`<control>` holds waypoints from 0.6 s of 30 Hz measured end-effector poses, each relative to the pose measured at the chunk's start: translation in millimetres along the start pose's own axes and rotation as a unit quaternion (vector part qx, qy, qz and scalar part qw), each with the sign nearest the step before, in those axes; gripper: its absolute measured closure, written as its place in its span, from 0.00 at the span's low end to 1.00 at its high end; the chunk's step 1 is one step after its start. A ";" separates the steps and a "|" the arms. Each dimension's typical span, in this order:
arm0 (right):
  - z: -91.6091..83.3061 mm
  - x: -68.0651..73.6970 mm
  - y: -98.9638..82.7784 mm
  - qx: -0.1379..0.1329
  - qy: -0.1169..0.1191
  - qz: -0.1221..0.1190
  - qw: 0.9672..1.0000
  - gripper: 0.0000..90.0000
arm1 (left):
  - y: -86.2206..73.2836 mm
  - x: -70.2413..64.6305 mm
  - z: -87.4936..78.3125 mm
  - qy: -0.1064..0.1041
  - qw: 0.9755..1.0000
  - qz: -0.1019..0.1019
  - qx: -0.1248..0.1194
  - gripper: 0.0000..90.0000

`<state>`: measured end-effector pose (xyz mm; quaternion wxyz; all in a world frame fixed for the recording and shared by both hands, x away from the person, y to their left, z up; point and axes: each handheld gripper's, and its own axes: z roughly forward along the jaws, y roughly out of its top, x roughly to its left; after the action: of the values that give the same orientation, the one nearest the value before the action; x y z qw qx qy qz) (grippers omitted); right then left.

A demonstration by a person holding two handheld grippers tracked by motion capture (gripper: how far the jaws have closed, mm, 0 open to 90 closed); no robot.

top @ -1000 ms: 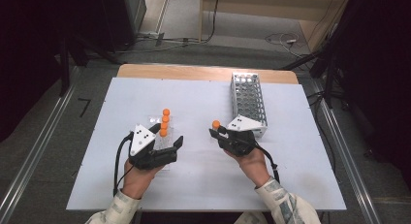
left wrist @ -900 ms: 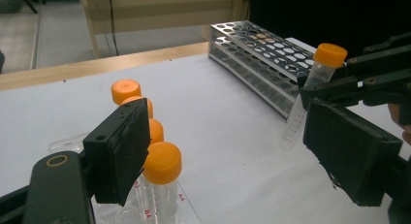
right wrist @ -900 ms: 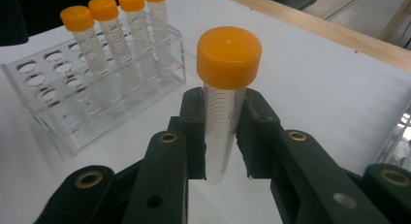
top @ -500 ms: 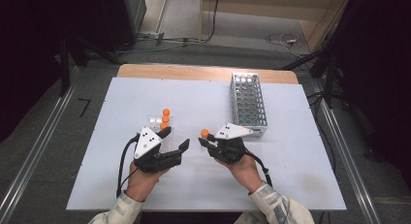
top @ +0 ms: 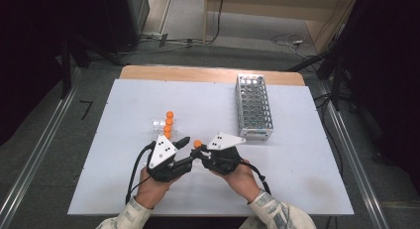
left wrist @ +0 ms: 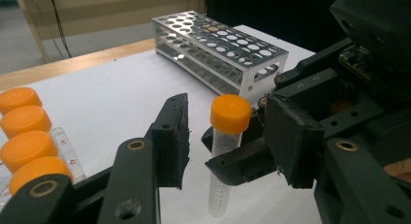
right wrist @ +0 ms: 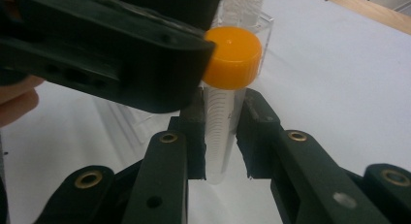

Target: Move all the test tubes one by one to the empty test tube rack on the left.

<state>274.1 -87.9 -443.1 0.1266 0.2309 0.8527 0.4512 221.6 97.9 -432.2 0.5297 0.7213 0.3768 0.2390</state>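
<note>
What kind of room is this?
Probably a lab or test workshop: a metal tube rack and orange-capped test tubes sit on a white table, with cables on the floor.

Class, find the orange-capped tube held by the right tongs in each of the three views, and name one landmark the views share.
High view: the held tube sits at centre, between the two hands.
Left gripper view: centre, upright, its cap between the black jaws.
Right gripper view: top centre, clamped low on its clear body.
Shared landmark: the orange cap itself.

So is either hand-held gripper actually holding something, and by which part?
The right hand-held gripper clamps an orange-capped tube by its clear body, below the cap.
</note>
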 end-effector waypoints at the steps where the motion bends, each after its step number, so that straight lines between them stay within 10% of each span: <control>1: 0.2 1.2 0.2 0.001 0.001 0.002 1.000 0.79 | -0.4 -0.3 0.5 0.001 1.000 0.002 0.001 0.61; 18: 3.6 8.4 0.6 0.003 0.015 -0.004 1.000 0.79 | -2.7 -1.3 2.6 0.006 1.000 0.009 0.010 0.78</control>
<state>268.5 -80.8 -444.7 0.1147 0.2213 0.8566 0.4518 221.9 95.8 -435.5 0.5176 0.7288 0.3759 0.2443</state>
